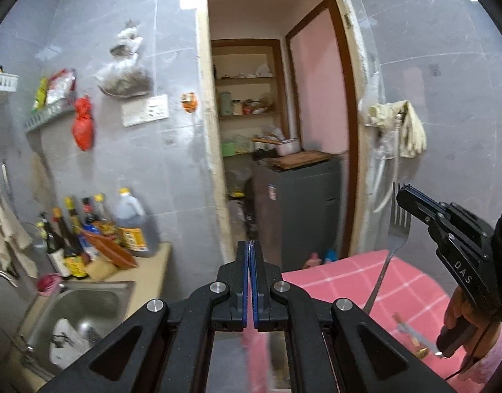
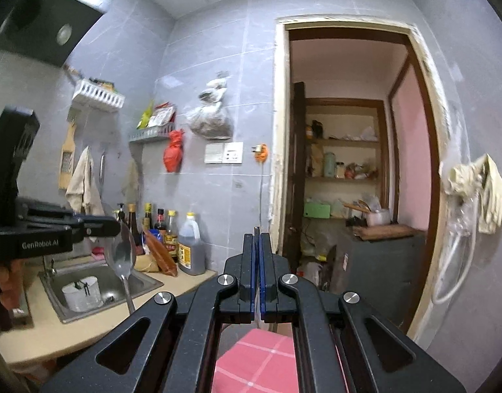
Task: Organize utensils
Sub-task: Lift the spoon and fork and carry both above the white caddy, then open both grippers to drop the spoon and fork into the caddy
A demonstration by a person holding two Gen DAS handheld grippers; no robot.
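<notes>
My left gripper (image 1: pixel 251 245) is shut on a metal spoon; only its thin edge shows between the pads here. In the right wrist view the left gripper (image 2: pixel 112 226) holds the spoon (image 2: pixel 120 255) upright, bowl up. My right gripper (image 2: pixel 257 234) is shut on a metal fork, seen only as a thin edge. In the left wrist view the right gripper (image 1: pixel 402 193) holds the fork (image 1: pixel 396 229) with tines up, handle hanging down over a pink checked cloth (image 1: pixel 398 281). Both are raised in the air.
A steel sink (image 2: pixel 136 286) with a white cup (image 2: pixel 82 294) is set in the beige counter (image 2: pixel 71 330) on the left. Sauce bottles (image 2: pixel 172 235) stand by the wall. A doorway (image 2: pixel 349 180) ahead leads to shelves and a grey cabinet (image 1: pixel 300 203). A small knife (image 1: pixel 411 330) lies on the pink cloth.
</notes>
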